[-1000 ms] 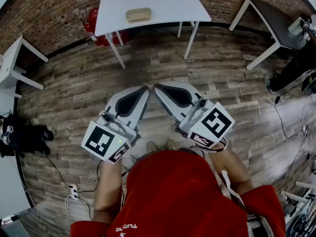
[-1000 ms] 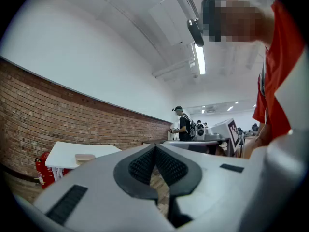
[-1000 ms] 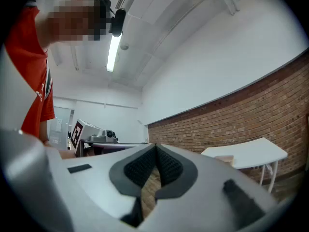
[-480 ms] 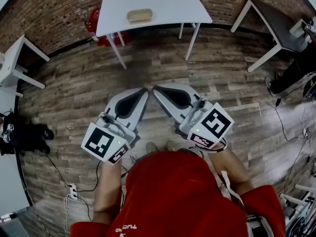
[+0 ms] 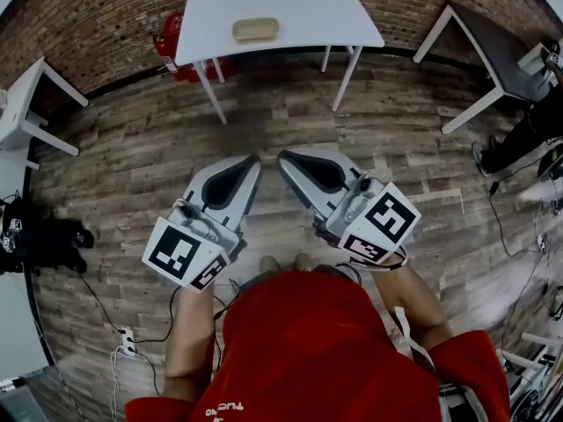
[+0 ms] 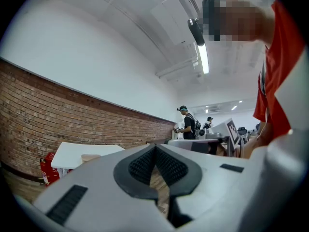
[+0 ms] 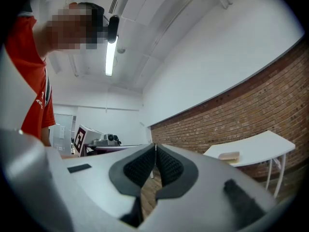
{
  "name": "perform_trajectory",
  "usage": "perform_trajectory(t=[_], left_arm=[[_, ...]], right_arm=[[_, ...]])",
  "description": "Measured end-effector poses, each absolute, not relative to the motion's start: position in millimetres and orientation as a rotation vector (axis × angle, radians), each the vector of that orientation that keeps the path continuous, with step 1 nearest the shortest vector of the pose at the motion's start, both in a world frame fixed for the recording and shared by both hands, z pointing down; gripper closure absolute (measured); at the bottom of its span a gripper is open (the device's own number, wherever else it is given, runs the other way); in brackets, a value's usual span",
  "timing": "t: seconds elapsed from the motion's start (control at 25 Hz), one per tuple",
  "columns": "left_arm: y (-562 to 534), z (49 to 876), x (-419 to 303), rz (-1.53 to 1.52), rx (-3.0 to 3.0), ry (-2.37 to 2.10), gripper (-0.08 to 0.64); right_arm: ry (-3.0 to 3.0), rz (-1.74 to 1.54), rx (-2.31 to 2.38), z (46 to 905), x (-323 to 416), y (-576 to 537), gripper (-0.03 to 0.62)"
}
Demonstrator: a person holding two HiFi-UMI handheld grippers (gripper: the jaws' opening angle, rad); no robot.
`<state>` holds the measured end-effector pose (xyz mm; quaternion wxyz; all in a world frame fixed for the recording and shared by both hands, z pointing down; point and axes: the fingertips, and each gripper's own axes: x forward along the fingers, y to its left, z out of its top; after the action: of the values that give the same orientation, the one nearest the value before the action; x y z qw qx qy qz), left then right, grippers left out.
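While the person holds both tools above the wooden floor (image 5: 290, 112), the left gripper (image 5: 251, 159) and the right gripper (image 5: 283, 156) have their jaws pressed together with nothing between them, the tips near each other. Well apart from them, a tan block (image 5: 256, 29) lies on the white table (image 5: 308, 7) by the brick wall (image 5: 88, 16).

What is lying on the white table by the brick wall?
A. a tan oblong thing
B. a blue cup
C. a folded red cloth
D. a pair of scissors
A: the head view shows a single tan oblong thing lying on the white table, on the side nearer the brick wall; no cup, scissors or cloth shows on the tabletop.
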<state>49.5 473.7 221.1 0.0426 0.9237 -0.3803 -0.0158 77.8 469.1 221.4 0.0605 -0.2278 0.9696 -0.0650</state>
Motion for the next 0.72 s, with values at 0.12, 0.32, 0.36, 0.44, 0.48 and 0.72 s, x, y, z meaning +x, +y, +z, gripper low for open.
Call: perform_trajectory(t=[0.12, 0.32, 0.36, 0.44, 0.48, 0.72], left_arm=[[463.6, 220.8, 33.1, -0.061, 2.832, -1.162, 0.546], [450.6, 222.2, 8.8, -0.087, 2.847, -1.133, 0.546], [449.6, 223.0, 4.5, -0.092, 2.849, -1.124, 0.546], [447.6, 225.2, -3.1, -0.101, 2.852, -1.107, 0.546], [446.0, 226.5, -6.3, -0.103, 2.853, -1.100, 0.546], [427.3, 236.9, -18.7, -0.106, 2.837, -1.082, 0.546]], right_arm=[[2.934, -0.192, -0.708, 222.7, 64.0, 459.7, 0.561], [2.927, -0.194, -0.748, 226.2, 40.1, 444.9, 0.561], [2.927, -0.192, -0.756, 227.3, 35.6, 443.4, 0.561], [2.931, -0.184, -0.773, 229.2, 28.4, 440.7, 0.561], [2.933, -0.181, -0.781, 230.1, 26.2, 438.9, 0.561], [2.951, -0.175, -0.820, 235.9, 21.4, 421.8, 0.561]])
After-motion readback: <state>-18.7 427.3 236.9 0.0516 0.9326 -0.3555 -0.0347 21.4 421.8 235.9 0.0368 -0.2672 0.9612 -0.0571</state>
